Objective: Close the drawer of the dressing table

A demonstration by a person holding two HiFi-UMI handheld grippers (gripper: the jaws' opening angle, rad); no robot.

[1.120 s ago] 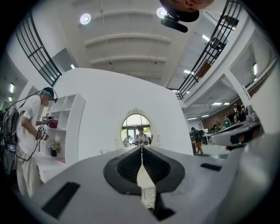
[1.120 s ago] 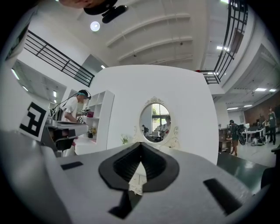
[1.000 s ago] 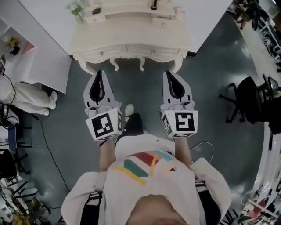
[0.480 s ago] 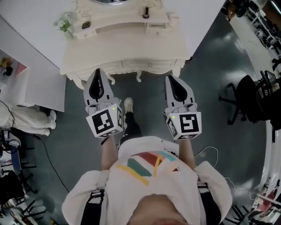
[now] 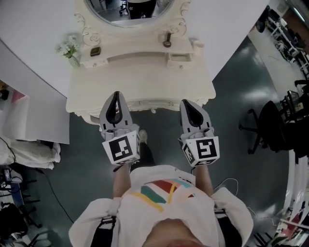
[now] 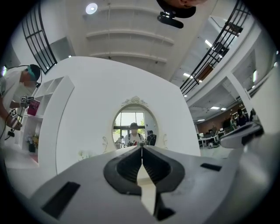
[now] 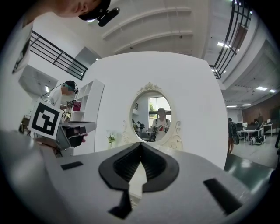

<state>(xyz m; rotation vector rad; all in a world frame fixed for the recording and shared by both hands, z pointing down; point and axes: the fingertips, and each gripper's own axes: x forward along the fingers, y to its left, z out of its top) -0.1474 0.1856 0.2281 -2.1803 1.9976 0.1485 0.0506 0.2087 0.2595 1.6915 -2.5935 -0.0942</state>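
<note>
Now both grippers are closed in front of the dressing table

In the head view the cream dressing table (image 5: 140,87) stands against the white wall, with its oval mirror (image 5: 128,9) above. The small drawer (image 5: 179,59) on the upper shelf, at the right side, stands out a little from the shelf front. The left gripper (image 5: 116,94) has its jaws pressed together with nothing between them, and its tip lies over the front edge of the table top. The right gripper (image 5: 186,102) is also pressed together and empty, with its tip at the front edge. A vase with flowers (image 5: 70,50) stands at the left of the shelf. Nothing lies between the grippers and the drawer. A black office chair (image 5: 270,128) stands well apart on the right, and a white board (image 5: 29,120) lies on the left
</note>
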